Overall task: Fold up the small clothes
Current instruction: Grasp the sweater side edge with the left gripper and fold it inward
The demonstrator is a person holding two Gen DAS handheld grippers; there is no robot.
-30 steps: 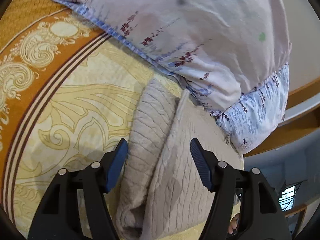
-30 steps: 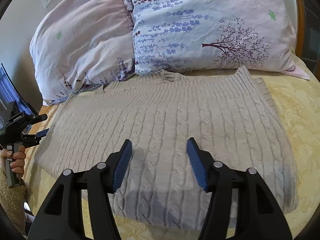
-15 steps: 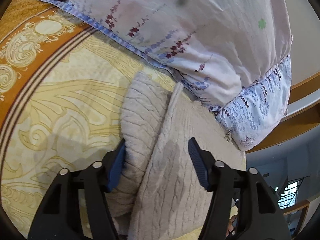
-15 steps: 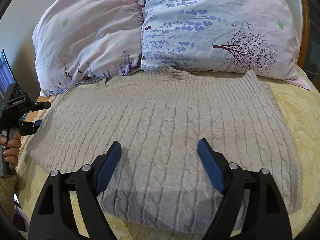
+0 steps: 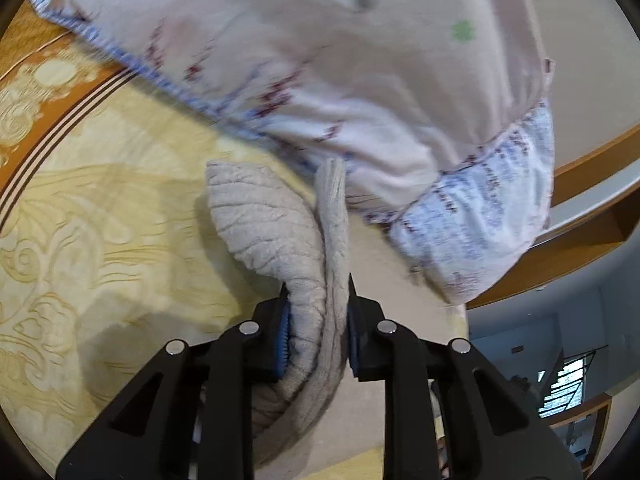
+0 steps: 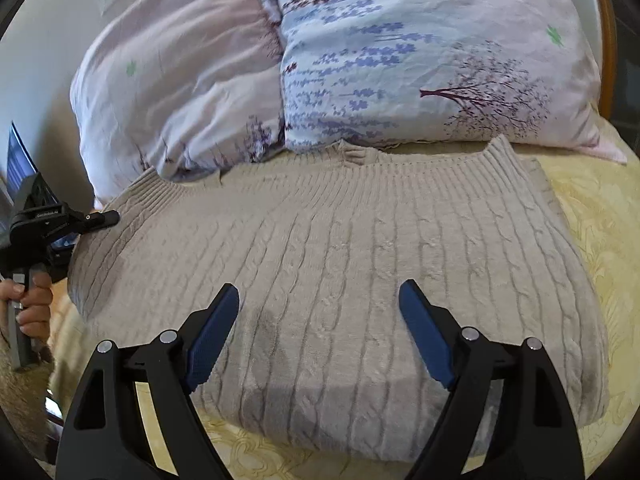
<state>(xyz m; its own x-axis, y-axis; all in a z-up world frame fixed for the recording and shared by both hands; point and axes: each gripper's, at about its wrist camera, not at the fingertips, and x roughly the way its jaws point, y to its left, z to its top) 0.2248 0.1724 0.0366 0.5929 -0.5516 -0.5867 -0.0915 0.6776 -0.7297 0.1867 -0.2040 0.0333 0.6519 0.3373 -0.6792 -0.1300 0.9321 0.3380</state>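
So the left gripper sits low in the middle of its own view, jaws pinched in tight on a bunched edge of the sweater, with knit squeezed between the blue pads. In the right wrist view you can spot that same gripper at the far left of the frame, nosing into the sweater's side edge, with the person's hand wrapped around its handle just below.

The right gripper hangs at the bottom centre of its view, jaws spread wide, right over the near part of the sweater. Can't tell if the tips actually touch the knit.

The sweater is a beige cable-knit, spread mostly flat across the middle of the yellow patterned bedspread. Its ribbed edge runs along the top, right up against two floral pillows filling the upper half of the frame. The near edge looks folded and thick.
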